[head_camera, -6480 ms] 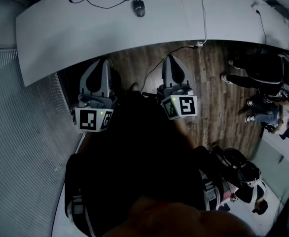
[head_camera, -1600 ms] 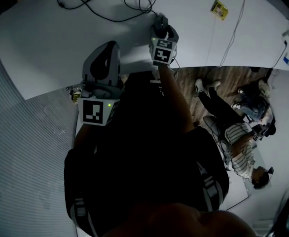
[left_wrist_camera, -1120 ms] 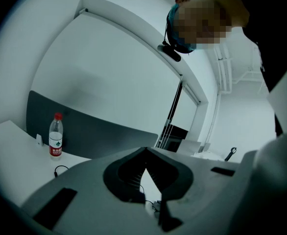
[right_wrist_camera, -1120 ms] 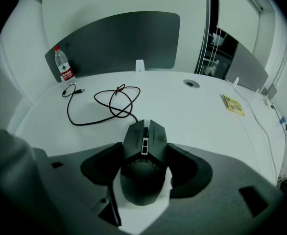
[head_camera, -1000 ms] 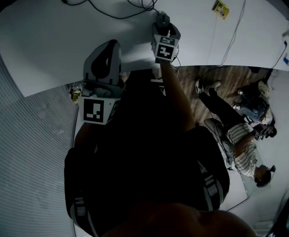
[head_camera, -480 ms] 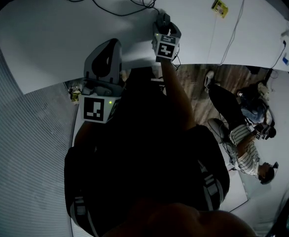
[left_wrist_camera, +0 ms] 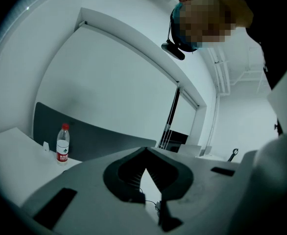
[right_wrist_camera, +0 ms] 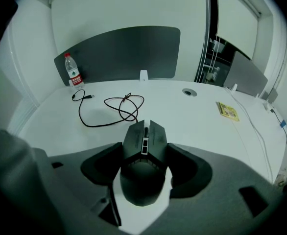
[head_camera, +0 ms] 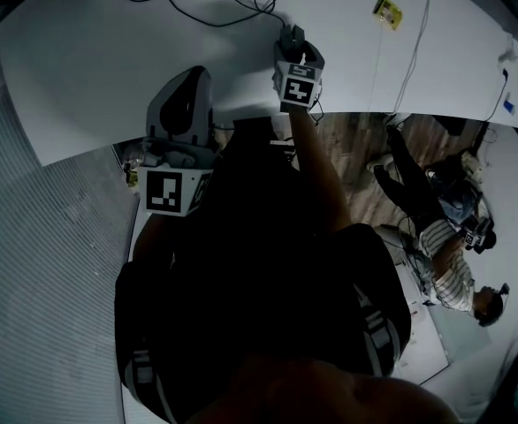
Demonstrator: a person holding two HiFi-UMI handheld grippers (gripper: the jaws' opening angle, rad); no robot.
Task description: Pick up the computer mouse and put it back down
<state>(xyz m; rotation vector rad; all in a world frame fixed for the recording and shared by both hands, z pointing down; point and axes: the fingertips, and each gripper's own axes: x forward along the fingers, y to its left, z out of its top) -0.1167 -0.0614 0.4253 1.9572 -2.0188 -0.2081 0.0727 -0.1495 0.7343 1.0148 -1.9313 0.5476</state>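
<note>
Just short of the coiled black cable (right_wrist_camera: 119,106), the computer mouse (right_wrist_camera: 143,180) sits between the jaws of my right gripper (right_wrist_camera: 144,146). Both pads press against its flanks, and its nose points toward the coil. Whether its belly rests on the white table (right_wrist_camera: 197,126) or hangs just off it, I cannot tell. My left gripper (left_wrist_camera: 144,153) is well apart from the cable on the near side, tips closed together with nothing between them.

What worries me is the mouse's shape. Its sides look smooth and taper toward the tail, so I judge that a light squeeze could let it slip out backward or twist on the way down. One end of the cable lies right at the mouse's nose. I cannot tell if it is plugged in, but if it is, the cord could tug the mouse askew. Letting go while it is tilted or off the surface would drop it with a knock.

My right gripper view gives me the grip itself, a water bottle (right_wrist_camera: 73,76) beyond the cable and a yellow card (right_wrist_camera: 227,110) off to the cable's right. My head view hides the mouse under the marker cube (head_camera: 298,89). It alone shows both grippers at once, and a person (head_camera: 449,268) on the floor far to the cable's near right.
</note>
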